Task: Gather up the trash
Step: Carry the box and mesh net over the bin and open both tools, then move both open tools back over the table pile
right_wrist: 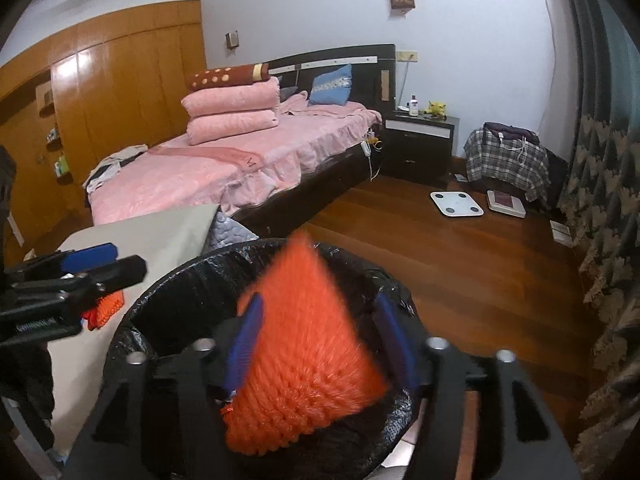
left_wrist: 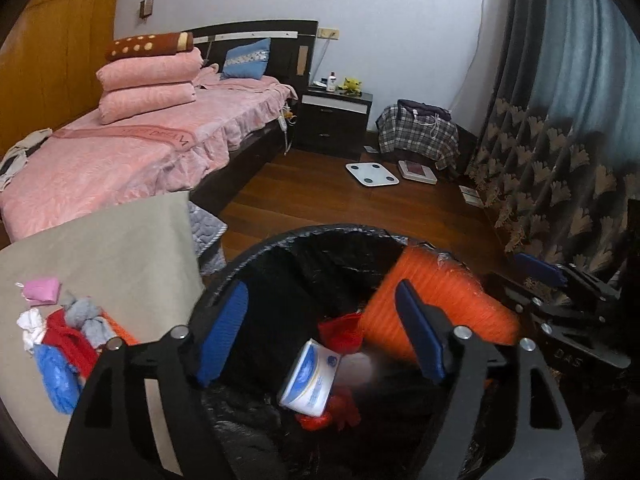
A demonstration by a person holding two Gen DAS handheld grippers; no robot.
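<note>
On the desk (left_wrist: 120, 240) at far left, covered with beige cloth, a small heap of trash: pink wad (left_wrist: 41, 289), white scrap (left_wrist: 31, 326), grey knotted rag (left_wrist: 86, 316), red cloth (left_wrist: 70, 340), blue plastic piece (left_wrist: 56, 376). Just right of the desk edge stands the bin (left_wrist: 248, 264), round, lined with a black glossy bag. Inside it lie a white-and-blue tissue pack (left_wrist: 310, 380), tilted, on red crumpled plastic (left_wrist: 340, 330); print on the pack too small to read. Left claw (left_wrist: 320, 334) hangs over the bin mouth, blue pads spread wide, nothing between them, nothing touched; released. Right of that, an orange knitted cloth (right_wrist: 304, 344), fuzzy and ribbed, motion-blurred, sits at the bin's right side, over the rim. Right claw (right_wrist: 318, 344) straddles it: jaws wide apart, cloth between the blue pads; left pad looks at or near the cloth edge, right pad apart from it. Not pinched, so released. In the left wrist view the right claw shows at the right edge beside the bin, faint letters on its black frame, unreadable. In the right wrist view the left claw shows at left above the desk, white lettering on its body, blurred. Another orange piece (right_wrist: 105, 308) lies on the desk below it. Behind: pink bed (right_wrist: 240, 160), with a stitched letter "M" on the folded strip.
</note>
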